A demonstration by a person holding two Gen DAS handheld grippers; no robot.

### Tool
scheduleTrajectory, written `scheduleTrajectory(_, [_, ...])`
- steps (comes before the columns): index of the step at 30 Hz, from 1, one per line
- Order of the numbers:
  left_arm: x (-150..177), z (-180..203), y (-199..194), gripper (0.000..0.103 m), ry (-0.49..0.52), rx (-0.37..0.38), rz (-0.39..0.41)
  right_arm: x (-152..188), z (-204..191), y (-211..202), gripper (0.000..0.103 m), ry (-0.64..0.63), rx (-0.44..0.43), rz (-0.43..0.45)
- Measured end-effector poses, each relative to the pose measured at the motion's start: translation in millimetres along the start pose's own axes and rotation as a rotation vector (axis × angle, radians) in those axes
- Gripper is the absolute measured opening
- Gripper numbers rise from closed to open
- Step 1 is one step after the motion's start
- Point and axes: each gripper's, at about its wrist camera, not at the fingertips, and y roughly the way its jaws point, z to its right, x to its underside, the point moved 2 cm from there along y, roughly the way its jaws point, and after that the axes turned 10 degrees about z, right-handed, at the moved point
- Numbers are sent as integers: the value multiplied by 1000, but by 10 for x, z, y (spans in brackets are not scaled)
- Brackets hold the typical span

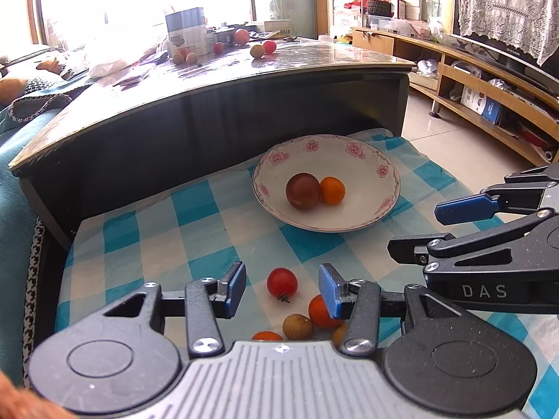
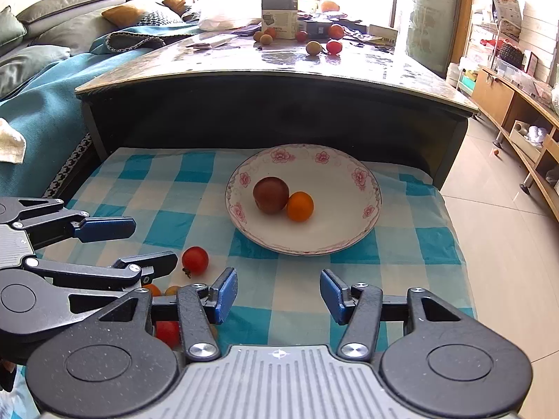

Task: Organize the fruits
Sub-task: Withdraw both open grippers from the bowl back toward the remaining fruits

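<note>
A white flowered plate point(image 1: 353, 223) point(image 2: 335, 241) on the blue checked cloth holds a dark red fruit point(image 1: 303, 191) point(image 2: 271, 195) and a small orange point(image 1: 332, 190) point(image 2: 300, 206), touching each other. Near the cloth's front lie loose fruits: a red tomato point(image 1: 282, 281) point(image 2: 195, 260), an orange fruit point(image 1: 320, 312), a brownish round fruit point(image 1: 298, 326) and others partly hidden. My left gripper point(image 1: 281, 290) point(image 2: 139, 244) is open, low over the cloth, with the tomato between its fingers and untouched. My right gripper point(image 2: 278, 294) point(image 1: 419, 230) is open and empty, right of the loose fruits.
A dark coffee table point(image 1: 244, 80) point(image 2: 272, 70) rises just behind the cloth, with several fruits and a box point(image 2: 279, 15) on top. A teal-covered sofa point(image 2: 42, 104) runs along the left. Tiled floor point(image 2: 496, 209) and a wooden shelf unit point(image 1: 489, 80) are on the right.
</note>
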Motion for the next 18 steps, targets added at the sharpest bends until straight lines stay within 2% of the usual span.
scheduleTrajectory(18, [117,-37,-281,55,-2,21,-32,78,-122,-180,51,23,-34,-33])
